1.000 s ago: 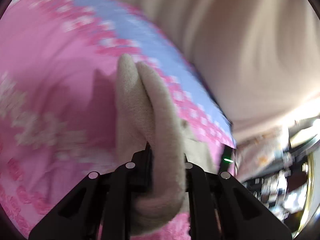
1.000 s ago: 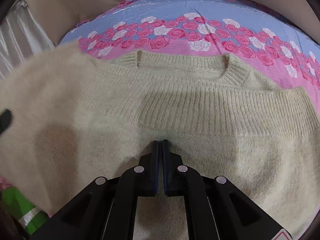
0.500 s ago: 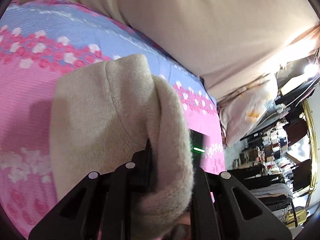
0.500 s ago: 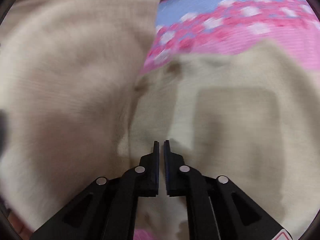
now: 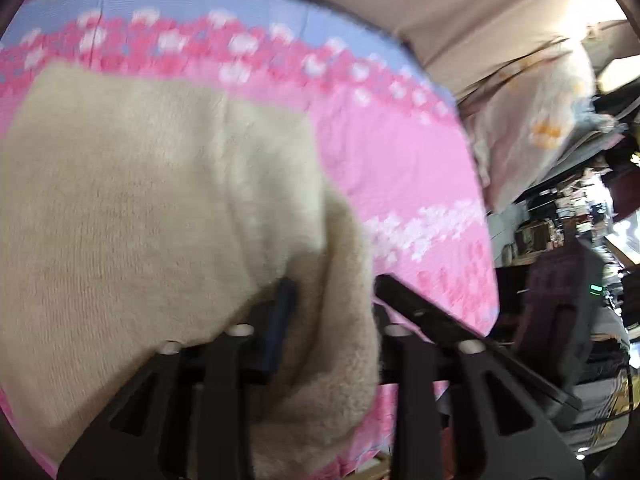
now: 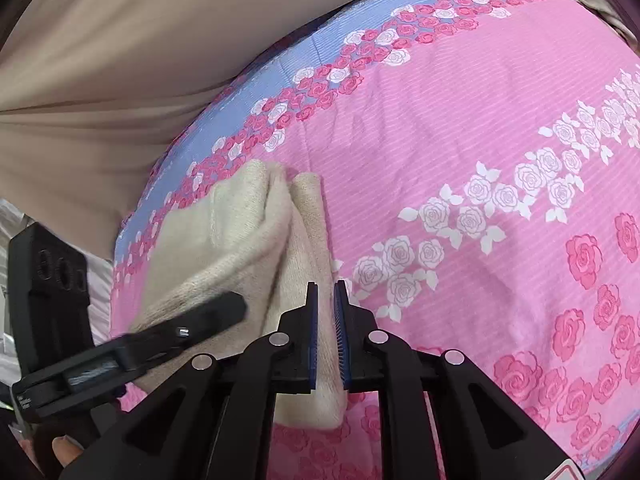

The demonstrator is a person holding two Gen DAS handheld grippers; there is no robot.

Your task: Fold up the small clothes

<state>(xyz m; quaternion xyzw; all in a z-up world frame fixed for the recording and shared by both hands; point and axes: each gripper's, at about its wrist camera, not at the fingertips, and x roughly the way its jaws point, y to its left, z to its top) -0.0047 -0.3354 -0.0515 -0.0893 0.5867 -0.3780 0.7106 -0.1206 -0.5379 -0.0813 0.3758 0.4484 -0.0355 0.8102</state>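
Observation:
A beige knit sweater [image 6: 244,236] lies folded over itself on the pink and blue rose-print bedsheet [image 6: 460,128]. My left gripper [image 5: 332,292] has its jaws apart with a thick fold of the sweater [image 5: 132,208] lying between them. It also shows in the right wrist view [image 6: 168,332], resting on the sweater's left side. My right gripper [image 6: 326,296] has its jaws a narrow gap apart, over the sweater's right edge, with the folded edge lying in the gap.
A beige fabric wall [image 6: 120,52] rises behind the bed. In the left wrist view a pale pillow [image 5: 532,120] and cluttered shelves [image 5: 568,216] stand past the bed's right edge.
The sweater's left side has been carried over onto the rest, making a narrower fold. My left jaws have spread from clamped to apart. My right jaws have parted slightly.

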